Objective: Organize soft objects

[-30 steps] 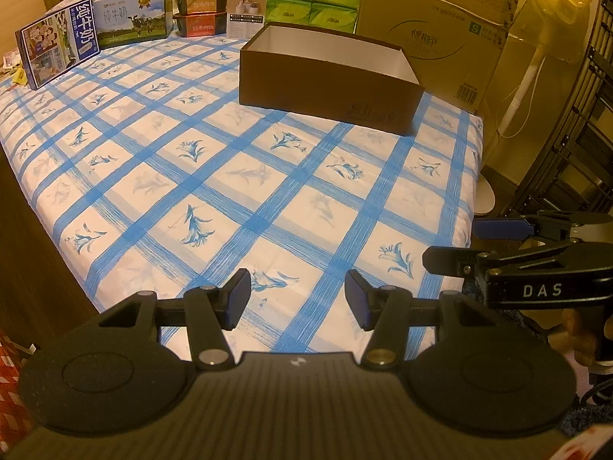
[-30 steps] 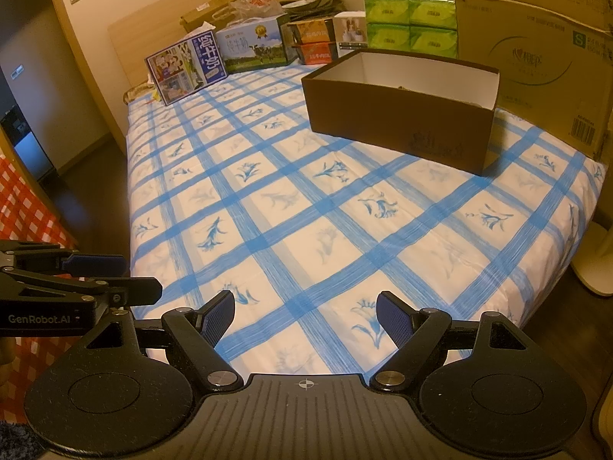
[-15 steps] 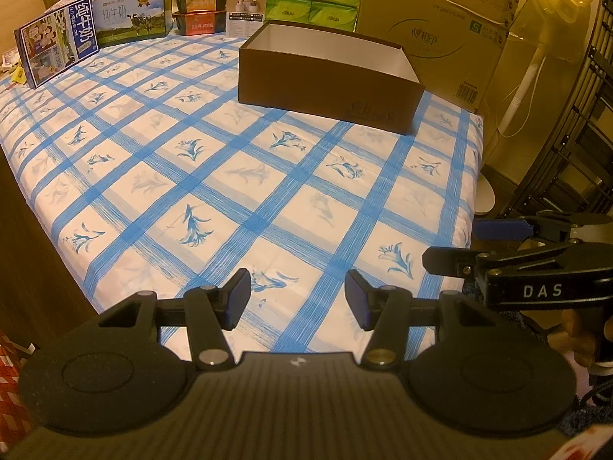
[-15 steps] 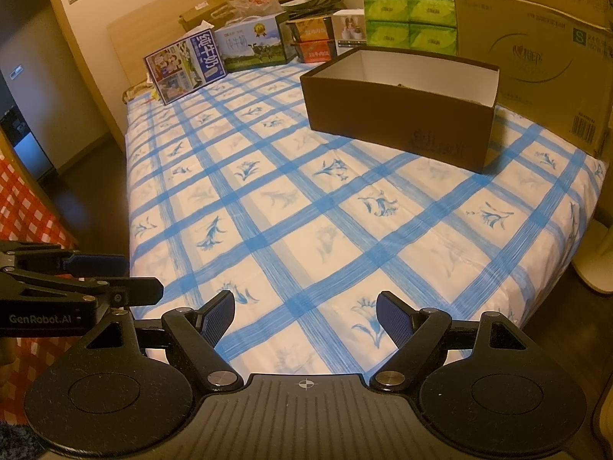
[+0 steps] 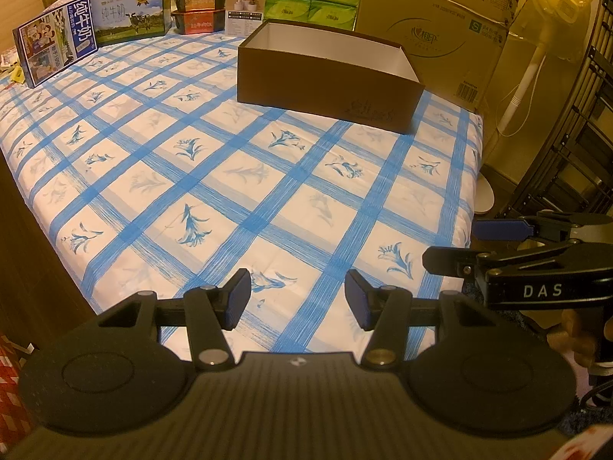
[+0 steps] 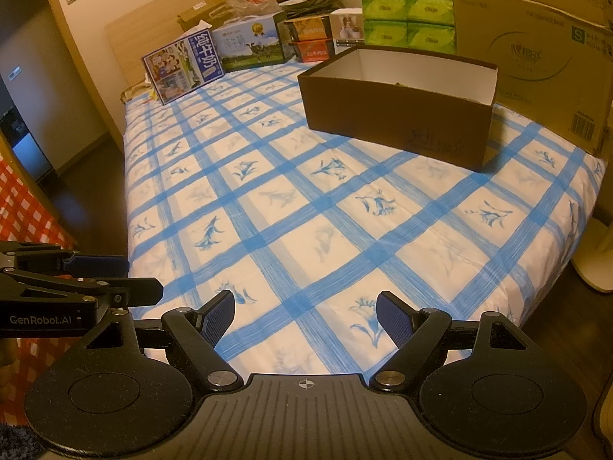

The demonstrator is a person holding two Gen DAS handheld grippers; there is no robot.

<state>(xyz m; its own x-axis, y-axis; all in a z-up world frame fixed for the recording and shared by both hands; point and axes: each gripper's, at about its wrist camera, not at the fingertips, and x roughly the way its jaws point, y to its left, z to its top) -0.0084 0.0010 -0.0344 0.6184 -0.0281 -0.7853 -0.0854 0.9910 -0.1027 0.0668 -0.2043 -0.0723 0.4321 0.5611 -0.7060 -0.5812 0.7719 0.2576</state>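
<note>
An open brown cardboard box (image 5: 329, 88) (image 6: 394, 115) with a white inside stands on the far right part of a bed with a blue-and-white checked sheet (image 5: 230, 176) (image 6: 306, 222). Something small and dark barely shows over the box's rim in the right wrist view; the rest of its inside is hidden. My left gripper (image 5: 298, 295) hangs over the bed's near edge, open, with nothing between its fingers. My right gripper (image 6: 305, 316) is also open and empty, beside the left one. Each gripper shows at the edge of the other's view. No loose soft object lies on the sheet.
Milk cartons (image 5: 57, 48), snack boxes (image 5: 197, 11) and green tissue packs (image 5: 314, 2) line the headboard end. A large cardboard carton (image 5: 436, 34) stands behind the brown box. A fan stand (image 5: 521, 88) and a dark metal rack (image 5: 574, 145) are right of the bed; red checked cloth (image 6: 23, 207) lies left.
</note>
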